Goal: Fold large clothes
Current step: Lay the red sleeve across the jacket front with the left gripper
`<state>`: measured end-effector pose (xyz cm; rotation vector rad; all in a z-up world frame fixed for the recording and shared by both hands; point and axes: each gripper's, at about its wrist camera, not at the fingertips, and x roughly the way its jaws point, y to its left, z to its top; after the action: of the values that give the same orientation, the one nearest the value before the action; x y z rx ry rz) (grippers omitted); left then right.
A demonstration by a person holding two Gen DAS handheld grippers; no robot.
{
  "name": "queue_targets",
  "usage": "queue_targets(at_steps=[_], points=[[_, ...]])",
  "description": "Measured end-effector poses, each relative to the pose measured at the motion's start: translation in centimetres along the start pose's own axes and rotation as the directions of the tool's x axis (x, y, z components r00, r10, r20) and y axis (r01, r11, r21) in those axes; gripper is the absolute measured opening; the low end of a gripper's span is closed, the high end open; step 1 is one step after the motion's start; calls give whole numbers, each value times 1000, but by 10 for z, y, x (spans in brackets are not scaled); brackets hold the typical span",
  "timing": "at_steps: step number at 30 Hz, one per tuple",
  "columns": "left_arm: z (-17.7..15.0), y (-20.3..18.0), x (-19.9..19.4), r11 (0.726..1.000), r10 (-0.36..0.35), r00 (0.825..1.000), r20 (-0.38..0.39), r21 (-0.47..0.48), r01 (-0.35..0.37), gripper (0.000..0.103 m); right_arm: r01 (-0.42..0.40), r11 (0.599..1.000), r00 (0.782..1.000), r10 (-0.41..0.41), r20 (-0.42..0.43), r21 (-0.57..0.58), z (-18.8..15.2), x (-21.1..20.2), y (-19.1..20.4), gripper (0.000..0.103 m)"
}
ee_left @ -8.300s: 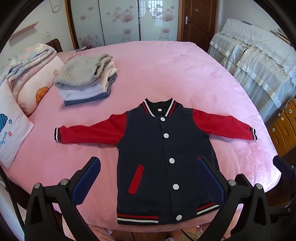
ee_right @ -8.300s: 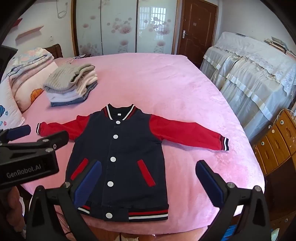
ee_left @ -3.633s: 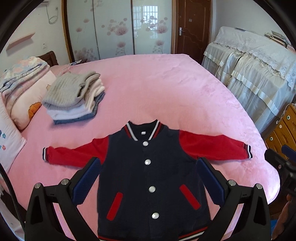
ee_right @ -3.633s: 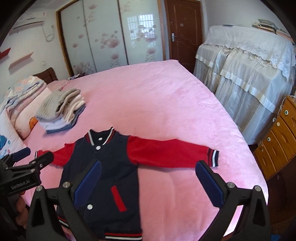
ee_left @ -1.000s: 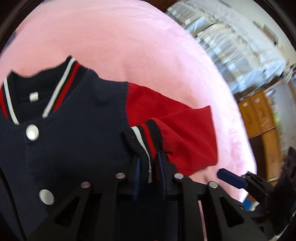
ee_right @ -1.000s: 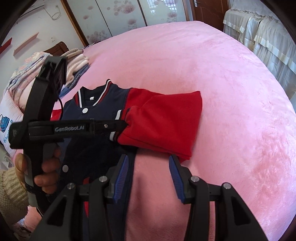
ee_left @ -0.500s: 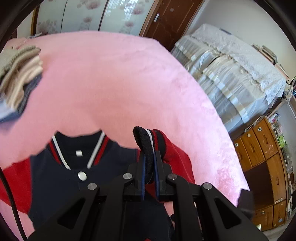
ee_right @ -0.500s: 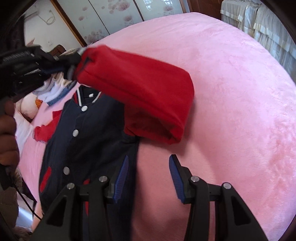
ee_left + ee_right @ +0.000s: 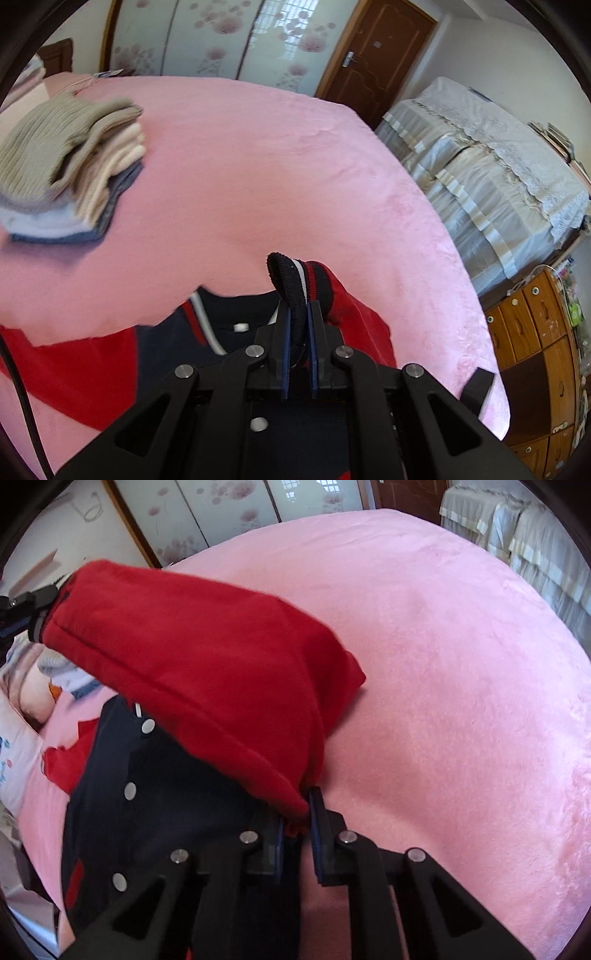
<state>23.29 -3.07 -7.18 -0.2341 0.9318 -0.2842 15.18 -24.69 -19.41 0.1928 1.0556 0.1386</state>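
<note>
left gripper [image 9: 298, 325] clamped on striped cuff [image 9: 295, 280] of jacket [image 9: 177, 354] on pink bed [image 9: 258, 166], sleeve [image 9: 207, 672] held in the air, right wrist alone shows right gripper [image 9: 297, 821] closing on sleeve's fold, jaws stood wide a second ago, cuff then low on jacket

Left tool [image 9: 298, 325] clamps striped cuff [image 9: 295, 280] (red sleeve) above navy jacket [image 9: 236, 354]; pink bed [image 9: 258, 166] beyond.

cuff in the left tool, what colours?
Black rib-knit cuff with white and red stripes; clearest in the left wrist view.
</note>
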Motion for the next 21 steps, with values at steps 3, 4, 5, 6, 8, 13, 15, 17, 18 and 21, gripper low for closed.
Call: queue_targets(at_steps=[3, 4, 5, 6, 8, 13, 15, 17, 18, 21], points=[[-18, 40, 6, 999, 43, 998, -38, -27, -44, 6, 25, 999, 1000, -25, 9, -32, -4, -2, 4, 11], [-27, 56, 12, 998, 59, 996, -63, -35, -61, 6, 40, 998, 999, -39, 8, -53, -6, -1, 7, 11], [-33, 65, 18, 996, 73, 994, -81, -40, -76, 6, 49, 997, 999, -48, 7, -66, -6, -1, 9, 11], [-42, 77, 27, 995, 81, 991, -109, -45, -86, 6, 60, 995, 998, -60, 6, -80, -8, 0, 12, 11], [-59, 95, 42, 992, 108, 982, -155, -53, -117, 6, 84, 991, 996, -84, 7, -106, -10, 2, 16, 11], [-90, 130, 73, 988, 79, 967, -242, -107, -107, 9, 138, 977, 990, -138, 13, -162, -15, 7, 29, 12], [-93, 135, 76, 990, 54, 969, -240, -117, -84, 13, 146, 973, 989, -146, 16, -177, -15, 8, 29, 13], [-92, 139, 75, 991, 45, 969, -242, -113, -74, 19, 141, 973, 990, -142, 9, -182, -16, 7, 32, 19], [-90, 139, 74, 993, 31, 969, -246, -106, -59, 26, 135, 974, 991, -136, 7, -181, -15, 5, 31, 21], [-87, 141, 69, 995, 22, 969, -247, -85, -45, 44, 90, 980, 996, -93, -8, -177, -15, -7, 25, 39]])
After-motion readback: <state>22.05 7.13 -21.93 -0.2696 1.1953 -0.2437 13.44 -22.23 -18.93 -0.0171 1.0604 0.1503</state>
